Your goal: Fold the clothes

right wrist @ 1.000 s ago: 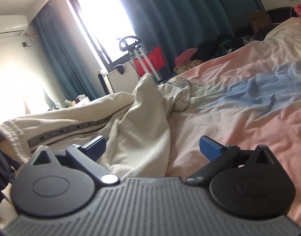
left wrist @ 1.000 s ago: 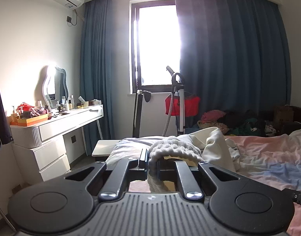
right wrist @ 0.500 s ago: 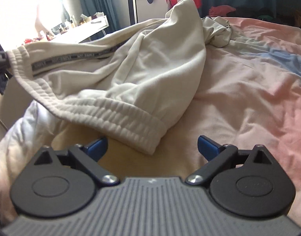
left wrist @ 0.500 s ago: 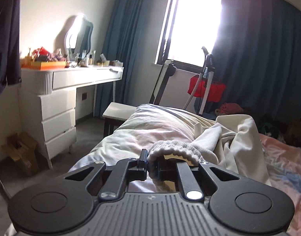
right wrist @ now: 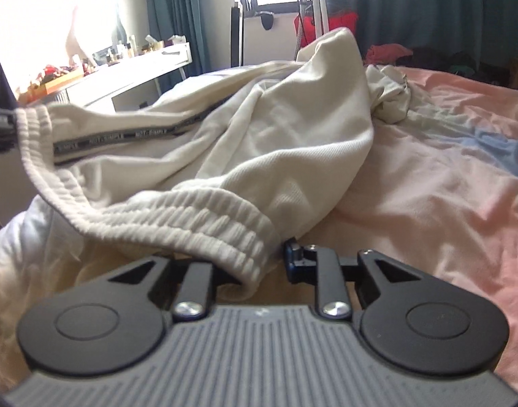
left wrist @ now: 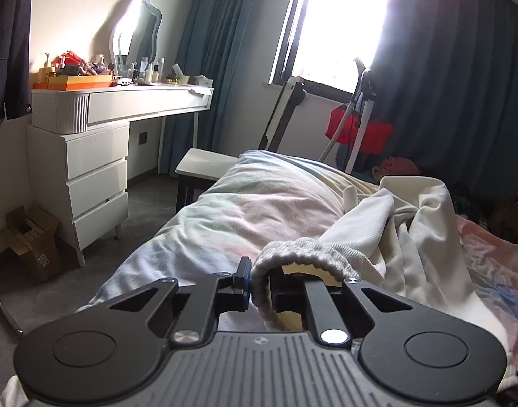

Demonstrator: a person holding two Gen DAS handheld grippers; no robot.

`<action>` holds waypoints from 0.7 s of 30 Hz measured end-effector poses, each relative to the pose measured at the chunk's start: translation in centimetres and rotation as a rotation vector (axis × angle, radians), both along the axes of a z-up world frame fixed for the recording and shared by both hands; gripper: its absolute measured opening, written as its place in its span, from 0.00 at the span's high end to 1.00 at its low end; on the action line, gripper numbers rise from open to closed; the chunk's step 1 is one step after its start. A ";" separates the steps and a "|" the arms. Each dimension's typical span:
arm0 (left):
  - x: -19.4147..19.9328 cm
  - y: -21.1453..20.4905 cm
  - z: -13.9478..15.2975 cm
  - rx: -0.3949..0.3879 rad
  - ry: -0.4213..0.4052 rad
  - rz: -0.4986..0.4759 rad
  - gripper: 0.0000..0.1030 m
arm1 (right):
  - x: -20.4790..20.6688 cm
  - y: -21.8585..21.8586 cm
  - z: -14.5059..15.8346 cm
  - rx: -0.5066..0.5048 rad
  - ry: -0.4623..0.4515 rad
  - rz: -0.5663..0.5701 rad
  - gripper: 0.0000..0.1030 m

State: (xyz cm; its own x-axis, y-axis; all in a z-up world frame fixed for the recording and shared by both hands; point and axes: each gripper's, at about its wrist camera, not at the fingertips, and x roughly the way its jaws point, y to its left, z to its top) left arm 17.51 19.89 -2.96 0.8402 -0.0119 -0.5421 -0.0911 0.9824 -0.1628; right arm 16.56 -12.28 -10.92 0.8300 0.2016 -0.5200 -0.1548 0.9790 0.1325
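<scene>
Left gripper [left wrist: 259, 283] pinches the trousers' [right wrist: 276, 142] ribbed waistband [right wrist: 198, 217]; right gripper [right wrist: 259, 268] seems nearly closed around its other end, bare bedspread [right wrist: 445, 203] alongside.

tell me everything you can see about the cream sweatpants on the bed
The cream sweatpants look like soft knit cotton, with a ribbed elastic waistband and a dark printed tape stripe along one leg. They lie rumpled and unfolded on the pink and blue bedsheet, legs bunched toward the window. The left gripper is clamped on one waistband end; the right gripper has closed around the other, the band between its fingers.
</scene>
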 end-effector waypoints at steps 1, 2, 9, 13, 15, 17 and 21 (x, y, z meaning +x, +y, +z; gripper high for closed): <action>0.2 0.1 -0.2 -0.001 0.014 -0.008 0.87 | -0.5 -0.2 0.9 0.000 -0.021 -0.002 0.81; 0.4 0.1 -0.3 -0.002 0.028 -0.015 0.85 | -1.2 -0.3 1.9 -0.006 -0.040 0.000 0.81; 0.0 1.3 -1.5 -0.033 0.175 -0.055 0.59 | -5.9 0.8 4.4 -0.151 -0.089 0.056 0.80; -2.1 2.7 -1.1 -0.096 0.224 -0.027 0.51 | -4.9 1.2 2.1 -0.181 0.012 0.045 0.80; -3.8 3.3 -0.4 -0.120 0.204 -0.008 0.46 | -4.5 1.2 1.1 -0.181 0.049 0.037 0.80; -5.6 3.9 0.4 -0.147 0.176 -0.002 0.40 | -4.4 1.0 0.9 -0.171 0.068 0.030 0.79; -6.7 4.6 0.8 -0.314 0.140 -0.098 0.33 | -4.4 0.7 0.8 -0.145 0.094 0.020 0.76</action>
State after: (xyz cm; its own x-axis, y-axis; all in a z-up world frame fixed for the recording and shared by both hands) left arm 10.78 24.54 -2.12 0.7448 -0.2729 -0.6090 -0.0418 0.8917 -0.4507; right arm 12.17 -11.61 -10.15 0.7731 0.1343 -0.6199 -0.1676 0.9858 0.0046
